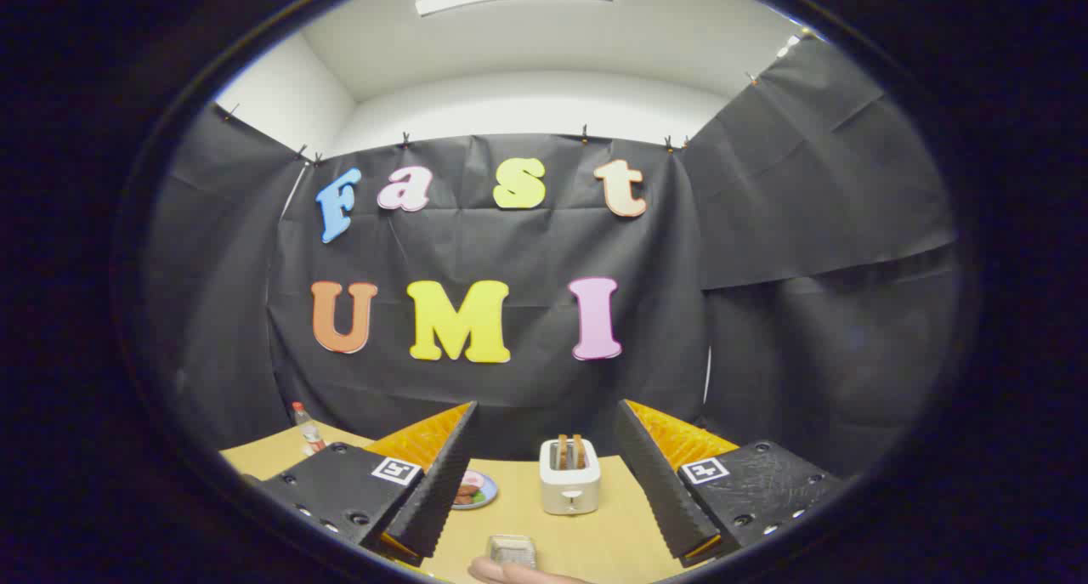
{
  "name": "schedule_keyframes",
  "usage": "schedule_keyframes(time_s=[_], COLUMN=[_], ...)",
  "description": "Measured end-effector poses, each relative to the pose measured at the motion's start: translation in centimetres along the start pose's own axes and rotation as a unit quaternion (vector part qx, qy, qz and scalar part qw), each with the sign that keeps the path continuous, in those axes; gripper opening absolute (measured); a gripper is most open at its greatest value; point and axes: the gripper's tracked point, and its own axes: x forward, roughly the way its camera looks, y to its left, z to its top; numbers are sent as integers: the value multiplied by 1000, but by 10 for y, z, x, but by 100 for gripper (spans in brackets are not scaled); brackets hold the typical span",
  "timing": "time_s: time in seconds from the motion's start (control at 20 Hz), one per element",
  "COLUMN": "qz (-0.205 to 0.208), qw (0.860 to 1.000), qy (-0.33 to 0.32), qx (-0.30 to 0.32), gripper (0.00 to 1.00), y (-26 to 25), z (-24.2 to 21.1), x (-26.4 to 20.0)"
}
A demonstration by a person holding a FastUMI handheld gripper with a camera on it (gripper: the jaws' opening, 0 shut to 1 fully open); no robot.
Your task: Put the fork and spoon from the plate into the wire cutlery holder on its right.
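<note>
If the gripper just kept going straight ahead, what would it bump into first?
Probably the toaster, which stands on the table ahead of the open gripper, between its fingers. Depth is unclear; it could pass above the toaster and meet the booth's wall.

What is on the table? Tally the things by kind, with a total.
Toaster: 1, white, with toast in its slots
Plate: 1, with food
Bottle: 1
Small metal tray: 1, by a person's hand
Total: 4
The gripper is open, its fingers apart above the table.
</note>
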Motion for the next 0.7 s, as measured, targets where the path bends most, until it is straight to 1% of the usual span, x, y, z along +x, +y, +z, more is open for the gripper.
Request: schedule_keyframes(time_s=[0.15, 0.3, 0.5, 0.7], qz=[-6, 6, 16, 32], qw=[1000, 1000, 1000, 999], qy=[-9, -10, -2, 17], qx=[-16, -4, 13, 9], gripper=[95, 95, 95, 95], y=[59, 118, 172, 202], z=[23, 37, 42, 36], x=[-23, -45, -58, -62])
